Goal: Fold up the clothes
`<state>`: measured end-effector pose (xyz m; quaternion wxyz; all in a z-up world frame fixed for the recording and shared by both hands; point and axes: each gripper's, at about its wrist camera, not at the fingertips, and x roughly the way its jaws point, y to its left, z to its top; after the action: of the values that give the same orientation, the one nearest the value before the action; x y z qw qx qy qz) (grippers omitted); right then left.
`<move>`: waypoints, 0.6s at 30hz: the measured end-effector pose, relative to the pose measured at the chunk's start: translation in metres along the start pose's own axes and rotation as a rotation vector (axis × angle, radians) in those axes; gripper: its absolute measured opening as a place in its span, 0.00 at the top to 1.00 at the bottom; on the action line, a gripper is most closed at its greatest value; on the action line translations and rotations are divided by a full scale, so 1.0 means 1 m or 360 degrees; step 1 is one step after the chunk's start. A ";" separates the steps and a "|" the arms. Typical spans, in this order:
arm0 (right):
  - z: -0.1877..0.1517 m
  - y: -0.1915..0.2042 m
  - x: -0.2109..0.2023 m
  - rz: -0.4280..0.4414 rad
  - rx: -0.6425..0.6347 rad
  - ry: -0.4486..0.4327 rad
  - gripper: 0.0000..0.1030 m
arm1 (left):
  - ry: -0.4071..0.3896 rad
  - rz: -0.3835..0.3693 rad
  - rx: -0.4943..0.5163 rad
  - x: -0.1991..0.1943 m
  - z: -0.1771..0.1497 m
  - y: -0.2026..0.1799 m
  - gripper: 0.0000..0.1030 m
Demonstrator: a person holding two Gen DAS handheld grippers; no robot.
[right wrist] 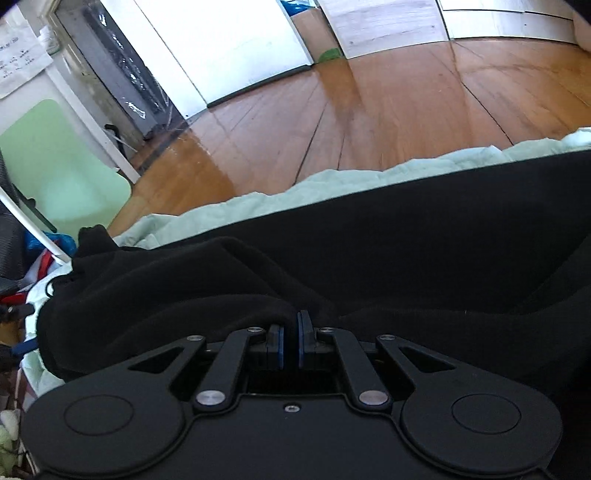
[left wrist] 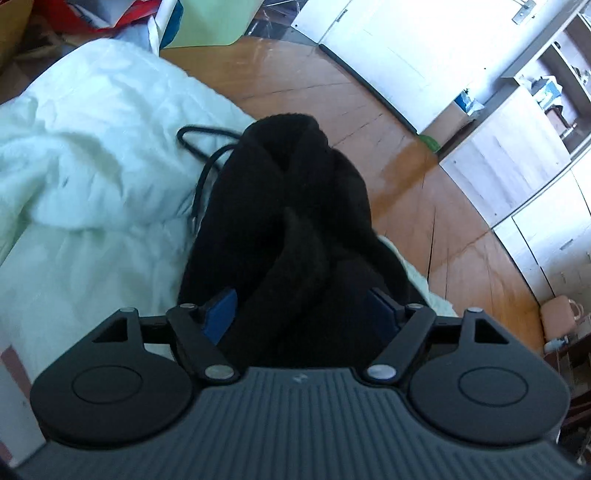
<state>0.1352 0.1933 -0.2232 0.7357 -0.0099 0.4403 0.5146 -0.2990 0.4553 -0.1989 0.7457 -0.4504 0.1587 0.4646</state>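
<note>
A black fleece garment (left wrist: pixel 295 184) lies bunched in a long heap on pale green bedding (left wrist: pixel 92 147), near the bed's edge. My left gripper (left wrist: pixel 303 308) stands wide over the heap's near end. The thick fabric fills the gap between its blue pads (left wrist: pixel 221 314), and I see no squeeze. In the right wrist view the same garment (right wrist: pixel 406 240) spreads across the bedding (right wrist: pixel 332 181). My right gripper (right wrist: pixel 291 325) is shut, and a fold of the black fabric runs into its pad tips. A black drawstring (left wrist: pixel 199 173) trails off the garment onto the bedding.
Wooden floor (left wrist: pixel 332 92) lies beyond the bed's edge, with white cabinets (left wrist: pixel 517 166) along the far side. A pale green chair (right wrist: pixel 55 166) stands at the left, with bags and clutter (left wrist: pixel 92 18) past the bed's far corner. A pink object (left wrist: pixel 561 314) sits on the floor.
</note>
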 end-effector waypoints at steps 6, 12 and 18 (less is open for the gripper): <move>-0.003 -0.004 -0.016 0.0042 -0.0123 0.0005 0.91 | -0.0007 -0.0012 -0.0021 -0.014 -0.034 0.012 0.20; -0.058 0.029 -0.069 0.0318 -0.0432 0.0062 0.91 | -0.0250 0.0204 0.0017 -0.008 -0.039 0.037 0.19; -0.085 0.020 -0.045 0.0187 -0.0475 0.0219 0.91 | -0.0097 -0.0184 0.0150 0.017 -0.038 0.049 0.16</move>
<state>0.0618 0.1294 -0.2362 0.6627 -0.1284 0.4082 0.6146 -0.3239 0.4419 -0.2560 0.7962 -0.4088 0.1313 0.4262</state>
